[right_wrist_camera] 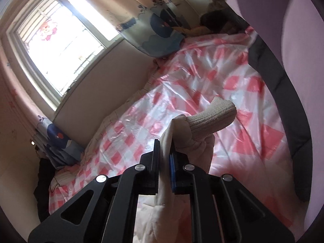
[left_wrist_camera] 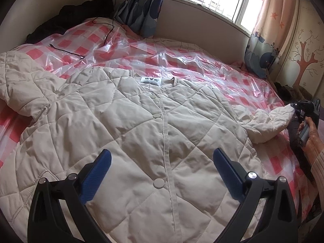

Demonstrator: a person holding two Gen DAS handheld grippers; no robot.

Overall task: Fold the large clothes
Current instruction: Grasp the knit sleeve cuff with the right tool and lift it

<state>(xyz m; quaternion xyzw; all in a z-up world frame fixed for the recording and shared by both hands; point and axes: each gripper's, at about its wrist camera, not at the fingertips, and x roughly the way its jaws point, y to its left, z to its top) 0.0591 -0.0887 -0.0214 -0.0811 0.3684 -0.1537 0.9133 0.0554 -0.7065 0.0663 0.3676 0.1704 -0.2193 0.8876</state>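
**A:** Where are we with the jacket [left_wrist_camera: 141, 137]? It lies face up and buttoned across the near half of the bed [left_wrist_camera: 232, 75], collar and label toward the far side, on the clear plastic sheet [left_wrist_camera: 182, 60] over the pink check cover.

**B:** We judge we're on the first fold, the sleeves. Our right gripper [right_wrist_camera: 164, 151] is clenched on the right sleeve [left_wrist_camera: 269, 121] just behind its ribbed cuff [right_wrist_camera: 214, 111], and the cuff hangs free past the fingertips, lifted off the bed at the right edge.

**A:** And the left gripper [left_wrist_camera: 162, 162]?

**B:** Released, fingers spread wide, hovering over the lower front near a button [left_wrist_camera: 159, 183]; it grips nothing (we can't tell whether it touches the fabric).

**A:** So next?

**B:** We'd carry the right sleeve leftward across the chest and lay it flat along the placket. The padding looks springy, so the left gripper may need to press the body down. The left sleeve [left_wrist_camera: 24, 81] is bunched at the far left and waits its turn.
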